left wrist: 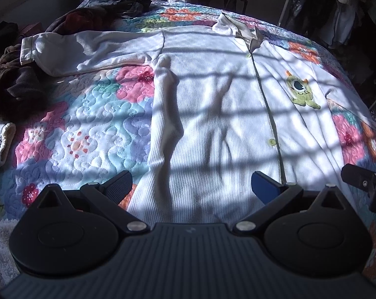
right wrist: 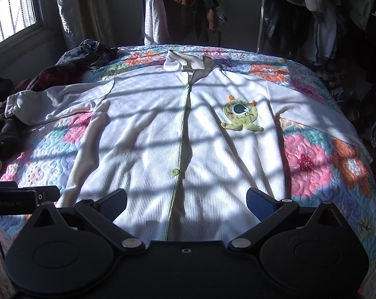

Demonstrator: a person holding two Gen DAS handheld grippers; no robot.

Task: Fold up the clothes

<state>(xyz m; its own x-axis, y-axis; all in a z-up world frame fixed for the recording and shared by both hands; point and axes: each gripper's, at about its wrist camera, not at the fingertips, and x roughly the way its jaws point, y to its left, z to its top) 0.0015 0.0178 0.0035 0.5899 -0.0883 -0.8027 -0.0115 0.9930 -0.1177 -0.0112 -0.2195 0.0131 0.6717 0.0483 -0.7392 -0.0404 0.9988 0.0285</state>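
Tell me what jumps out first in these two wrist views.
A white button-up shirt lies spread flat, front up, across a floral quilt, with a green one-eyed monster patch on its chest and barred window shadows over it. Both grippers, left and right, hover open at its hem. Dark clothes are piled at the quilt's left edge.

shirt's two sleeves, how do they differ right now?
The left sleeve ends on the pile of dark clothes, with its cuff in view; the right sleeve runs to the edge of the quilt, with its cuff out of sight. The left sleeve is rumpled; the right sleeve lies smoother. Both are white and spread outward, unfolded.
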